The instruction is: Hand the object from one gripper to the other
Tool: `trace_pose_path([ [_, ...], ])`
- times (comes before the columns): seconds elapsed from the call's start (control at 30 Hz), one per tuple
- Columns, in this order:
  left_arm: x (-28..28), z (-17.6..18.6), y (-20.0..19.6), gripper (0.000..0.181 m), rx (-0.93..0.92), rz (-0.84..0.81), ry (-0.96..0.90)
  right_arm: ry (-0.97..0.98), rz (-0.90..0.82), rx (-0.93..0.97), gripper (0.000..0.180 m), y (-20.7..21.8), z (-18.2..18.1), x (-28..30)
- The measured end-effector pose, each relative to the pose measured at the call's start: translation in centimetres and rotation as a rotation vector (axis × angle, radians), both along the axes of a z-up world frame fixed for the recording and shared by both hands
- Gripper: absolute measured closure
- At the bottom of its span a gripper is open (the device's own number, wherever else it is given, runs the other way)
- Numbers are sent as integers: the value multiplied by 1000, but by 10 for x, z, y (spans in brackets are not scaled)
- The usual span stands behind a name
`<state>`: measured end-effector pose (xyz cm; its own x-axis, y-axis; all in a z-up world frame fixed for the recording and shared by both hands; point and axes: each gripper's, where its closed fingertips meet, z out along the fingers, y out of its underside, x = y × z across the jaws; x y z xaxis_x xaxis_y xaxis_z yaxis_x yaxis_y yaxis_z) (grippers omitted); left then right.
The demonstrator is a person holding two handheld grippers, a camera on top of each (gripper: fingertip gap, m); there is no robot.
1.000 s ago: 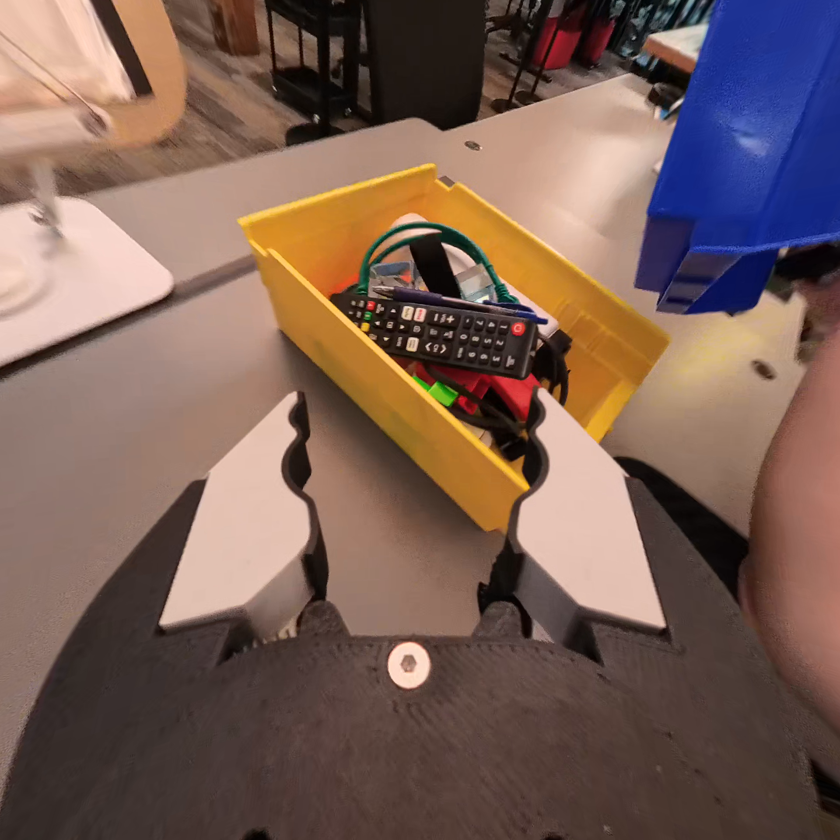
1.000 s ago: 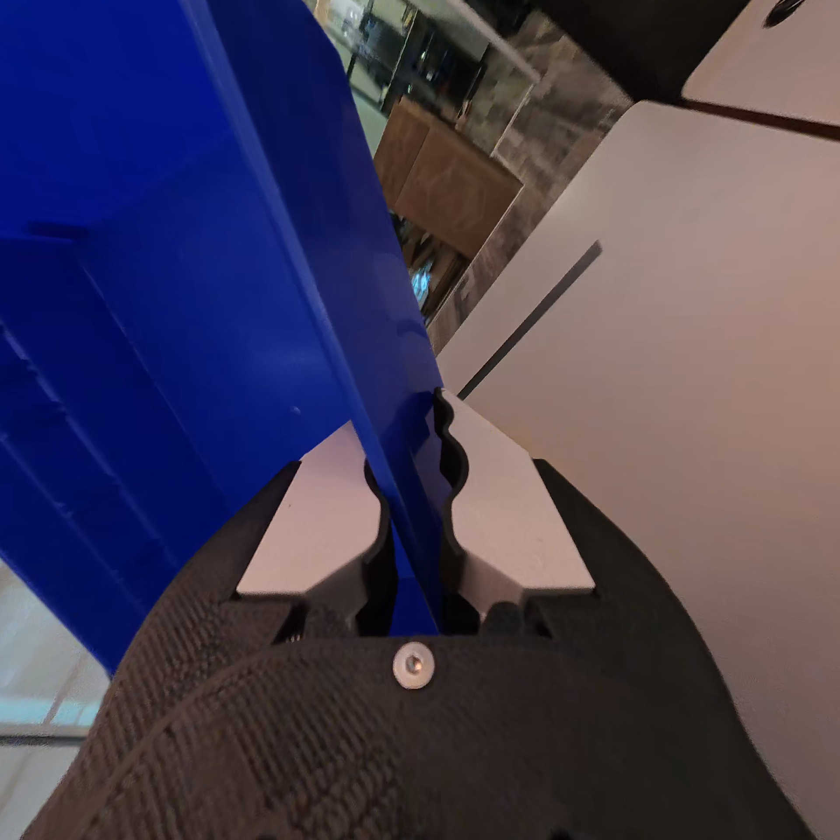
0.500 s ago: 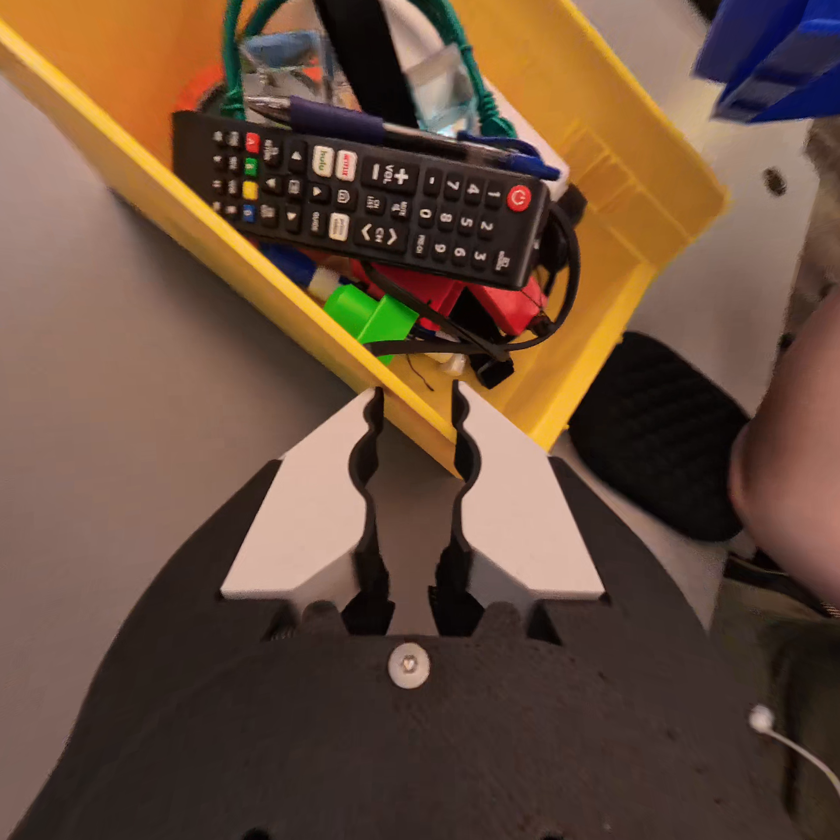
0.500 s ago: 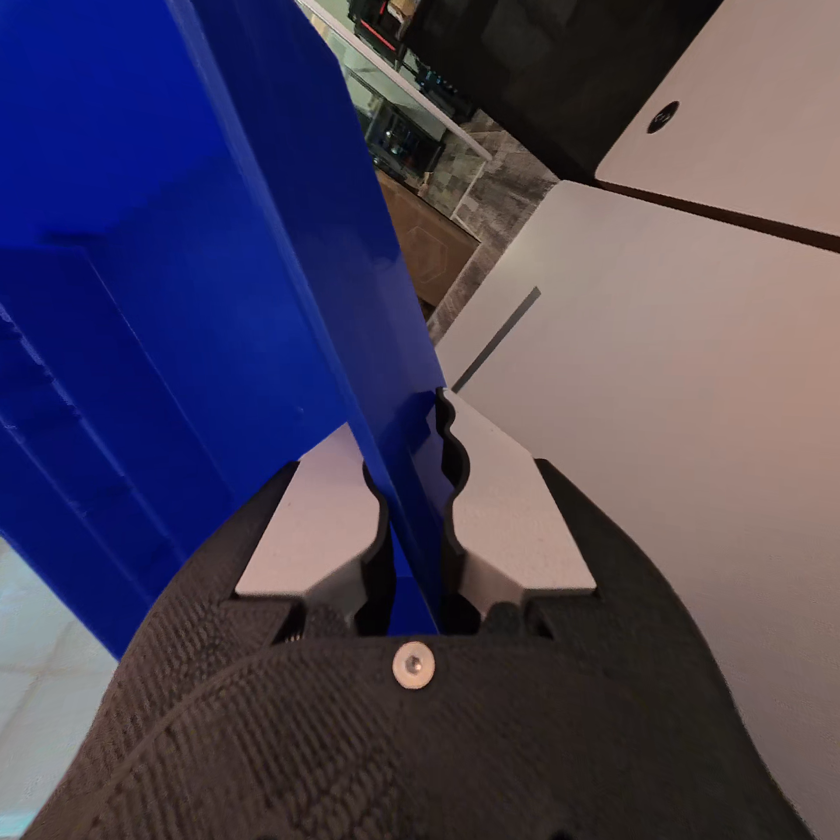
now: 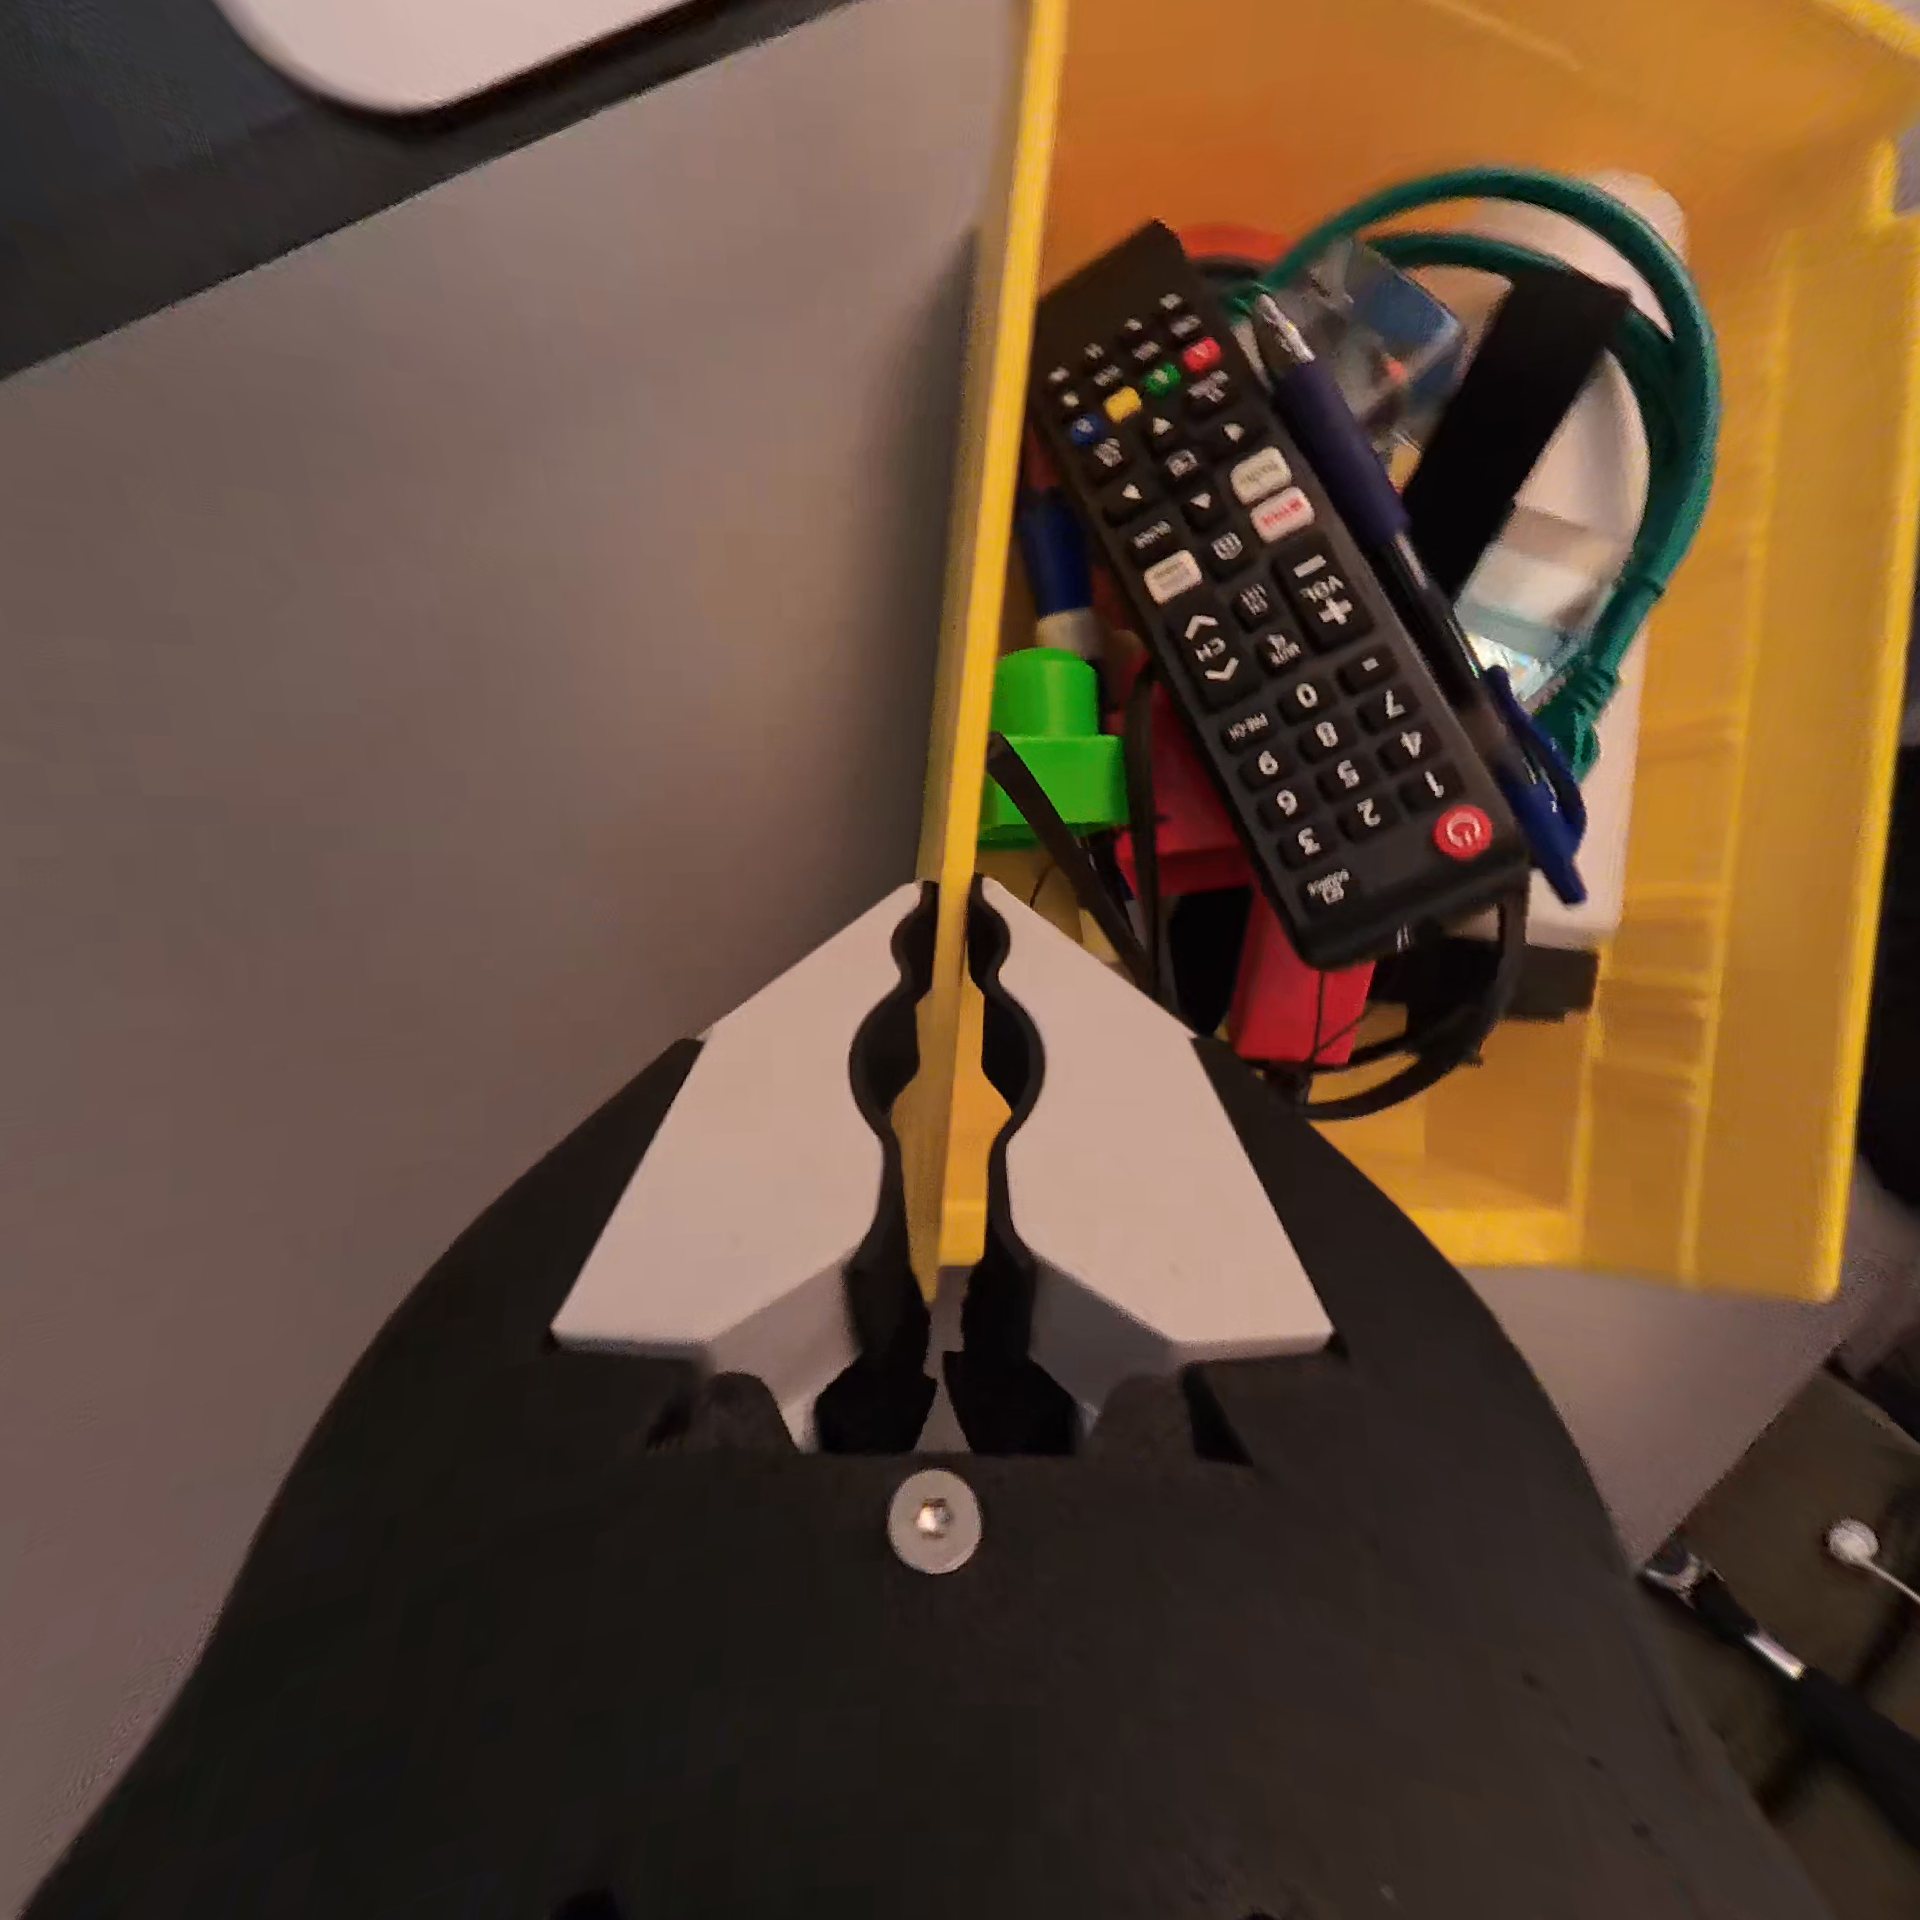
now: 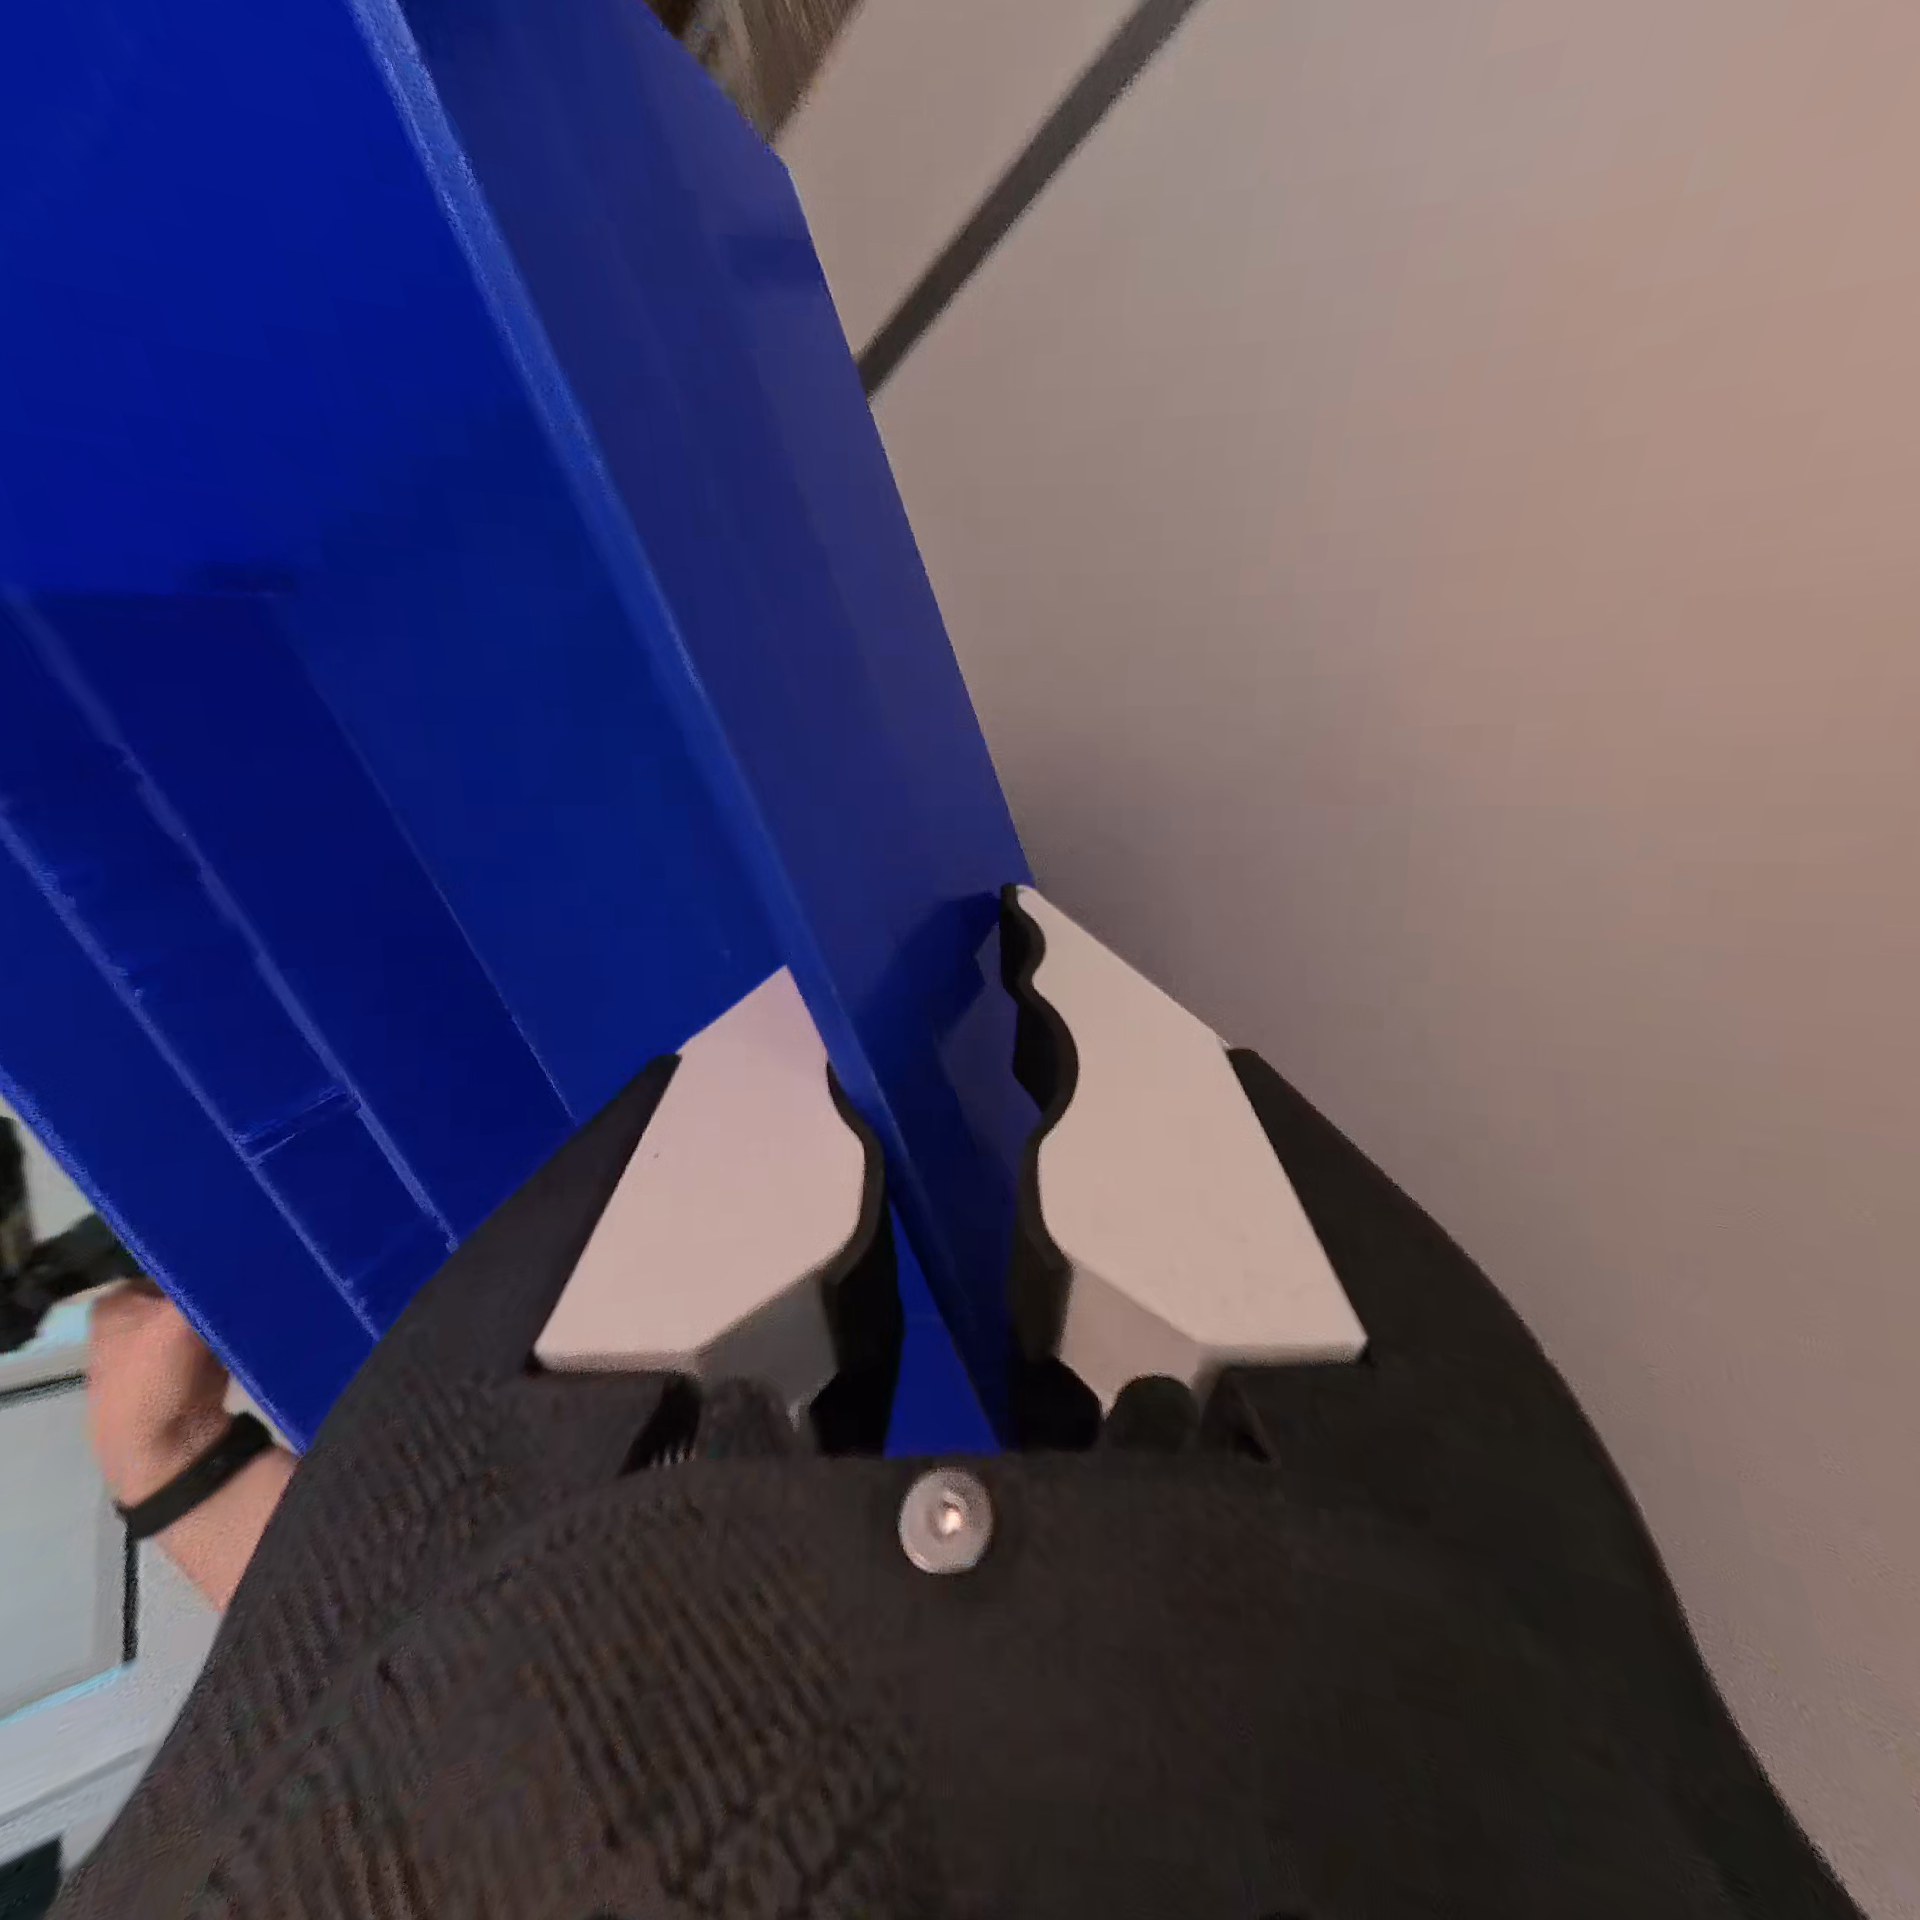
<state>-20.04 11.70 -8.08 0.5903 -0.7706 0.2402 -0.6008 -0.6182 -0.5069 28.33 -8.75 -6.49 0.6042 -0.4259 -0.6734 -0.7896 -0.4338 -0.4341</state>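
Note:
In the left wrist view, my left gripper (image 5: pixel 948 904) is shut on the near side wall of a yellow bin (image 5: pixel 1756 831). The bin holds a black remote control (image 5: pixel 1268 613), a blue pen (image 5: pixel 1351 468), a green cable (image 5: pixel 1662 416), a green block (image 5: pixel 1049 748) and red parts (image 5: pixel 1288 987). In the right wrist view, my right gripper (image 6: pixel 914 935) is shut on the wall of an empty blue bin (image 6: pixel 416 520) and holds it tilted above the table. Its left fingertip is hidden behind the blue wall.
The grey table (image 5: pixel 468 623) lies left of the yellow bin. A white flat base (image 5: pixel 468 42) sits at the table's far edge. A person's hand with a black wristband (image 6: pixel 177 1455) shows at the lower left of the right wrist view. A dark seam (image 6: pixel 1018 197) crosses the table.
My left gripper went from open in front of the yellow bin to shut on its side wall, and the view has turned. My right gripper kept its grip on the blue bin and tilted.

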Motion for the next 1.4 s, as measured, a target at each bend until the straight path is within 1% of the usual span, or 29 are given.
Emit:
trace_pose_path([
  [0.1, -48, 1, 16, 177, -16, 108, -6, 4, 68, -103, 164, 15, -18, -17],
  [0.27, -119, 2, 25, 176, -66, 250, -72, 2, 134, -212, 164, 35, -37, -37],
  [0.47, -194, 4, 26, 174, -95, 475, -114, -57, 193, -330, 161, 40, -49, -51],
  [0.63, -234, 4, 22, 174, -101, 615, -132, -38, 220, -453, 158, 37, -68, -63],
  [0.67, -239, 4, 21, 174, -102, 634, -134, -26, 216, -480, 158, 34, -71, -63],
  [0.8, -246, 4, 13, 173, -133, 647, -152, -6, 206, -475, 159, 25, -70, -59],
  [1.0, -246, 4, 12, 174, -114, 663, -99, 7, 109, -471, 159, 17, -70, -38],
  [1.07, -246, 3, 15, 175, -88, 662, -86, -14, 127, -476, 160, 19, -70, -39],
  [1.13, -246, 4, 22, 175, -69, 665, -119, -11, 146, -469, 159, 23, -70, -43],
  [1.3, -247, 5, 27, 173, -118, 705, -248, -24, 195, -472, 158, 28, -70, -51],
  [1.4, -251, 5, 27, 173, -110, 728, -246, -35, 207, -477, 158, 31, -70, -54],
])
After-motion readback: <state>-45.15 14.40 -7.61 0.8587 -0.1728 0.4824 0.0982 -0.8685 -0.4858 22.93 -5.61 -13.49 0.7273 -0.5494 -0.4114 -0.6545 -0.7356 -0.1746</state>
